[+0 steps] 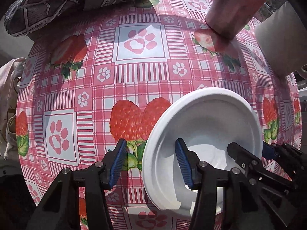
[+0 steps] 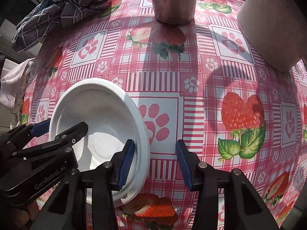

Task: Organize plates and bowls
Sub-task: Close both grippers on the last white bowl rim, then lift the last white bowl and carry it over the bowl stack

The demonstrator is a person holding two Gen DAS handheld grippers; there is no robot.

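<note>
Both grippers straddle opposite rims of a white, smooth paper bowl (image 1: pixel 207 118) on the tabletop (image 1: pixel 134 76): left gripper (image 1: pixel 151 164) and right gripper (image 2: pixel 155 163) part open, ribbed blue pads not yet pressing

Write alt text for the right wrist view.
A white bowl sits on a pink strawberry-and-paw tablecloth, both tongs straddling its rim: right tongs at its near right edge, left tongs at its left. A metal cup stands behind.
</note>
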